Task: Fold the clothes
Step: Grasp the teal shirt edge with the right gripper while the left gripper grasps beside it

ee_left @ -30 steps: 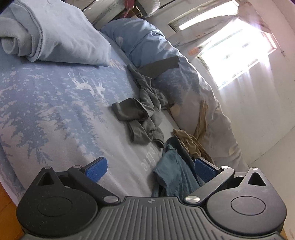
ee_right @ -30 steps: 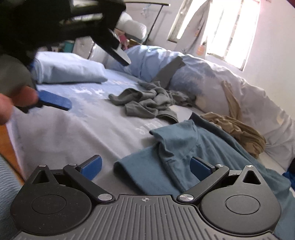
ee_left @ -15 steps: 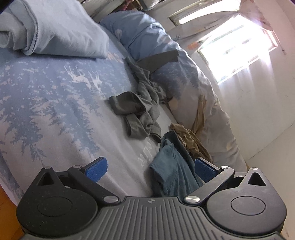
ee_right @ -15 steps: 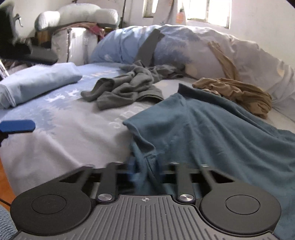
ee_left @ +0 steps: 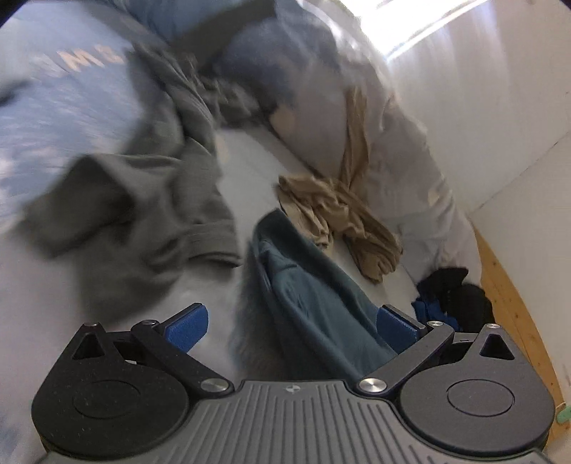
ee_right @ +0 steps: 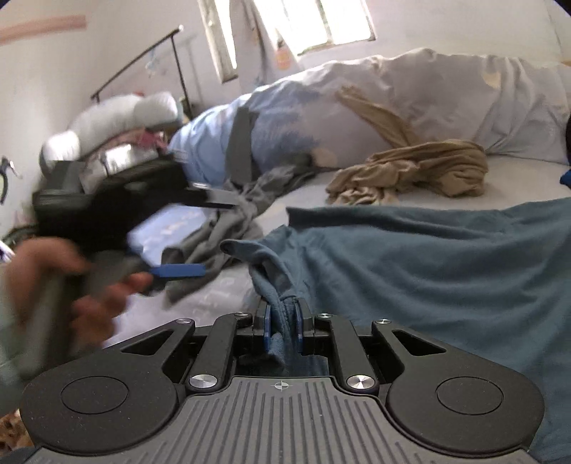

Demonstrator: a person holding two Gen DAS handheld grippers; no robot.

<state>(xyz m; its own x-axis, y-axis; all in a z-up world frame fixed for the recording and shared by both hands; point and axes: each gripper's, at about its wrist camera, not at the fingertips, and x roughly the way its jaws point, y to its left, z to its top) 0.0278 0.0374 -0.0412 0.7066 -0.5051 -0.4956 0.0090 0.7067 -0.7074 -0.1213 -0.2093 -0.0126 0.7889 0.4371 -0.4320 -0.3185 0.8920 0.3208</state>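
While teal shirt (ee_right: 428,257) covers bed (ee_right: 517,178), window (ee_right: 321,21) glows.

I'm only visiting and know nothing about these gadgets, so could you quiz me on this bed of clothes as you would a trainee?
1. True or false: the right gripper pinches the teal-blue cotton shirt.
2. Which crumpled garment lies nearest the white rumpled duvet? A the tan thin garment; B the grey knit top; C the teal-blue shirt.
3. Fill in: the left gripper has its blue-padded jaws ____.

Key: 1 true; 2 A; 3 open.
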